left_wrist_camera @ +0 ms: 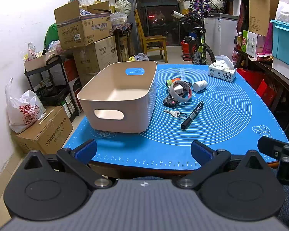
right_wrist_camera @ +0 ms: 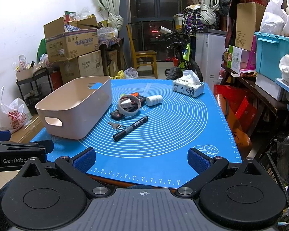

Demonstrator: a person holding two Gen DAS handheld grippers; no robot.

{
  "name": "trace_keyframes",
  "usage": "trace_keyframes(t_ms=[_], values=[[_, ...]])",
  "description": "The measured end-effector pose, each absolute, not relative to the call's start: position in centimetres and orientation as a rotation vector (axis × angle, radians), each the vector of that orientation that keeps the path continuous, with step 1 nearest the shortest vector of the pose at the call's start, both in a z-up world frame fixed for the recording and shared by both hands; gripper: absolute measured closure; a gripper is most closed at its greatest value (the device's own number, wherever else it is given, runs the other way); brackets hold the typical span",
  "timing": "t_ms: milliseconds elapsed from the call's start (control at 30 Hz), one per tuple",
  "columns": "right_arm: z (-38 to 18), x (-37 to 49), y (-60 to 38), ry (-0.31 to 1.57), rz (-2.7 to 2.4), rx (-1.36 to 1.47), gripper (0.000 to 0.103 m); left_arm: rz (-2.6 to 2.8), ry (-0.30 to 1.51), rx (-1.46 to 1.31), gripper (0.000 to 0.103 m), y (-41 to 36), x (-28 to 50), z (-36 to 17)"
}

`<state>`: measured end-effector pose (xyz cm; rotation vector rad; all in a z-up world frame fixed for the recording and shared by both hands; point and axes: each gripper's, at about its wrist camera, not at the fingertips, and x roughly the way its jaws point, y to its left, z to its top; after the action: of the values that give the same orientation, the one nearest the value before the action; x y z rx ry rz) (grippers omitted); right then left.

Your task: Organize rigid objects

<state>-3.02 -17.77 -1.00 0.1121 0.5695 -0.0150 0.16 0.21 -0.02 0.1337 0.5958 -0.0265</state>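
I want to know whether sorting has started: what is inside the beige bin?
Nothing shows inside the beige bin: its floor and far walls look bare in both views. The near wall hides the strip of floor just behind it.

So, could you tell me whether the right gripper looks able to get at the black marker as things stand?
Probably yes. The right gripper is open at the mat's near edge, and only bare mat lies between it and the marker. The key beside the marker sits close, so approach from the right.
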Motion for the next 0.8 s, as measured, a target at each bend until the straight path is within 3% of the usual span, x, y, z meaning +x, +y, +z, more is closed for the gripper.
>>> trace_keyframes(t_ms=[800], values=[[-0.9, -3.11, -18.13, 0.577, -0.017, 0.11, 0.002, -0.016, 0.598, 0.133, 0.001, 0.53, 0.28, -0.51]])
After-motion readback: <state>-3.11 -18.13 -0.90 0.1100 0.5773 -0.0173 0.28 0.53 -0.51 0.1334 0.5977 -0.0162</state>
